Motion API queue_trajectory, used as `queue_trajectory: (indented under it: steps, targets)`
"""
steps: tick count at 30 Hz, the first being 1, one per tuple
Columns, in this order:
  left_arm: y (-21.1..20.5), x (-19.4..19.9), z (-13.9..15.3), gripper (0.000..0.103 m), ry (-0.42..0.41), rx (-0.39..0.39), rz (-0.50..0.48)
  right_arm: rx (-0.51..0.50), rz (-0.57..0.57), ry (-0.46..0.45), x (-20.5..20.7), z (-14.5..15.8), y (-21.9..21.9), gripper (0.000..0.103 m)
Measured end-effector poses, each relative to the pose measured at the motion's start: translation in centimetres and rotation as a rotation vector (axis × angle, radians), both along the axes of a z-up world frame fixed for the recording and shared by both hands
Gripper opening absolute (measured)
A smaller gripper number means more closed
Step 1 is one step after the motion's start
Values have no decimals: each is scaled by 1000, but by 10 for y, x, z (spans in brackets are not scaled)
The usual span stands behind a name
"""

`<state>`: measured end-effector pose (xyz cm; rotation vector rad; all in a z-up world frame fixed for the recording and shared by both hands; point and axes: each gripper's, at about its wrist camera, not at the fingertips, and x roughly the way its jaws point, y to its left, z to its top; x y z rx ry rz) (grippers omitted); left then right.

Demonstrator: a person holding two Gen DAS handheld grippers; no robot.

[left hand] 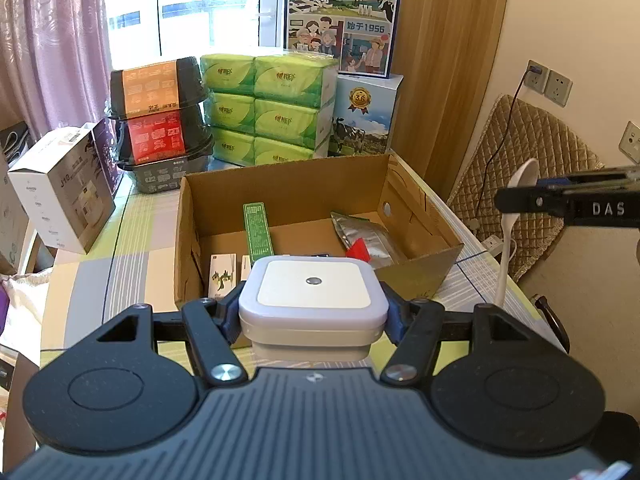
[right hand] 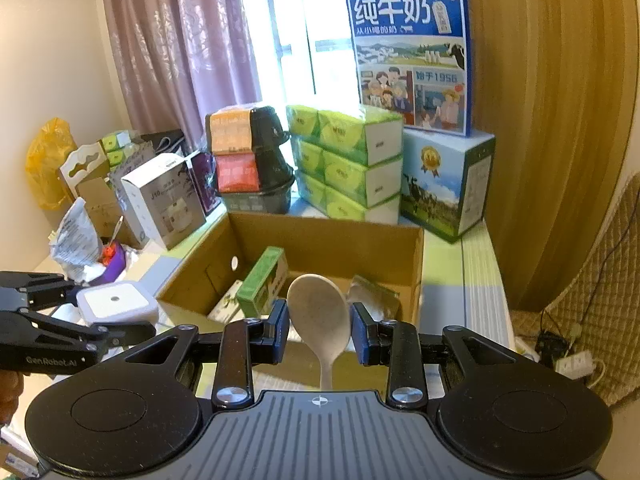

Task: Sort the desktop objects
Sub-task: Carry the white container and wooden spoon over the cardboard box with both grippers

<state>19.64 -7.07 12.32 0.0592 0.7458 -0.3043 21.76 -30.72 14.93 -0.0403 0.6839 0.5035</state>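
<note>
My left gripper (left hand: 314,314) is shut on a white square device (left hand: 314,284) with a small round button, held above the near wall of an open cardboard box (left hand: 280,176). Inside the box lie a green carton (left hand: 258,228), a silver pouch (left hand: 368,240) and small white cartons (left hand: 222,276). My right gripper (right hand: 320,330) is shut on the bowl of a pale spoon (right hand: 316,308), its handle pointing down, just in front of the box (right hand: 320,232). The left wrist view shows the spoon (left hand: 520,176) at the far right. The right wrist view shows the white device (right hand: 116,302) at the left.
Behind the box stand green tissue packs (left hand: 272,108), stacked black bowls (left hand: 160,120) and blue milk cartons (left hand: 344,16). A white appliance box (left hand: 64,196) sits at the left. A quilted chair back (left hand: 520,152) and wall sockets (left hand: 558,86) are on the right.
</note>
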Motion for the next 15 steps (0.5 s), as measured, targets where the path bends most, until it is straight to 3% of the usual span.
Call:
queue_trajectory:
  steps: [15]
  targets:
    - [6, 43, -2, 60, 16, -7, 7, -9, 17, 5, 46, 1, 22, 30]
